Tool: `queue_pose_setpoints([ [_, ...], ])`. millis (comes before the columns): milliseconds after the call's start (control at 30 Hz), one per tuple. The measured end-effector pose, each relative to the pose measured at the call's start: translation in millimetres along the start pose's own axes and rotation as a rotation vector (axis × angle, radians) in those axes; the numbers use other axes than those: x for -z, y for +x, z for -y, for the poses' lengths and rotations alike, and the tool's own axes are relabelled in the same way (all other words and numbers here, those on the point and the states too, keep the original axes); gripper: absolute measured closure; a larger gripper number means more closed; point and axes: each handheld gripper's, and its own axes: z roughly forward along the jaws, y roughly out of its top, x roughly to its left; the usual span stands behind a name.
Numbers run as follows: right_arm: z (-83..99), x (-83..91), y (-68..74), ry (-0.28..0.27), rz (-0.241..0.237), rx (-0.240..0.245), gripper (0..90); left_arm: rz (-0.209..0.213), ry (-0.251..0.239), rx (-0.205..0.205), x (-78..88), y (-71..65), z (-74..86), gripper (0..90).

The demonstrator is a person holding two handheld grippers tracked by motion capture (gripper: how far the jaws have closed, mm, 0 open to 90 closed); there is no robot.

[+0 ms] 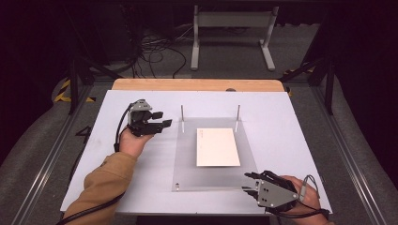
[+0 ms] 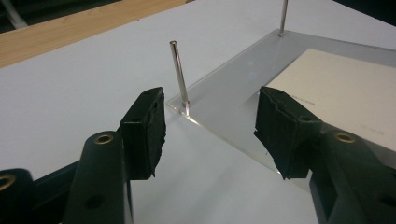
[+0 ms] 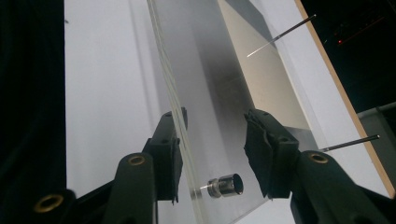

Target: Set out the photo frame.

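1. my left gripper (image 1: 162,119) is released, empty, near the far left pin (image 2: 179,74) of the clear plate (image 1: 185,164).
2. my right gripper (image 1: 249,182) is released, its jaws on both sides of the plate's near edge; the white card (image 1: 217,146) lies on the plate.
3. i judge the grasp is not yet made; next i must close on this edge.

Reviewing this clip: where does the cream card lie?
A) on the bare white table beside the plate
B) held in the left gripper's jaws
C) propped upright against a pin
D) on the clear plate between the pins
D: the cream card lies flat on the clear plate, nearer than the two upright pins.
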Motion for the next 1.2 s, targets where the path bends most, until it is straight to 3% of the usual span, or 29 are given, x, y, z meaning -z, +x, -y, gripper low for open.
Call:
queue_pose_setpoints([
  [67, -1.0, 2.2, -3.8, -0.008, -0.001, -0.009, 57.6, 0.016, -0.005, 0.012, 6.4, -2.5, 3.0, 41.8],
  [200, -2.4, 6.0, -12.2, -0.03, -0.008, -0.034, 58.1, 0.008, 0.004, -0.02, 16.4, -7.9, 10.0, 41.7],
  [333, -4.7, 10.1, -20.5, -0.056, -0.009, -0.052, 59.4, 0.01, -0.001, -0.016, 26.1, -10.8, 17.8, 41.3],
  [467, -5.9, 14.5, -32.1, -0.099, -0.014, -0.089, 60.4, -0.008, -0.012, 0.003, 35.8, -13.3, 25.5, 41.1],
  [567, -6.1, 17.4, -40.7, -0.132, -0.015, -0.109, 61.5, -0.02, -0.011, -0.011, 41.0, -12.4, 29.7, 40.7],
  [600, -6.3, 18.0, -42.5, -0.138, -0.015, -0.113, 61.8, -0.019, -0.012, 0.01, 43.1, -13.8, 31.9, 40.6],
  [667, -7.2, 19.6, -47.1, -0.153, -0.014, -0.122, 62.8, -0.031, -0.015, -0.004, 47.1, -13.1, 34.5, 40.3],
  [867, -14.3, 20.3, -61.8, -0.168, -0.016, -0.134, 63.9, -0.04, -0.012, 0.021, 52.9, -12.4, 43.5, 39.8],
  [1200, -19.6, 23.7, -93.7, -0.258, -0.019, -0.201, 64.1, -0.052, -0.022, 0.034, 57.1, -7.7, 48.4, 39.7],
])
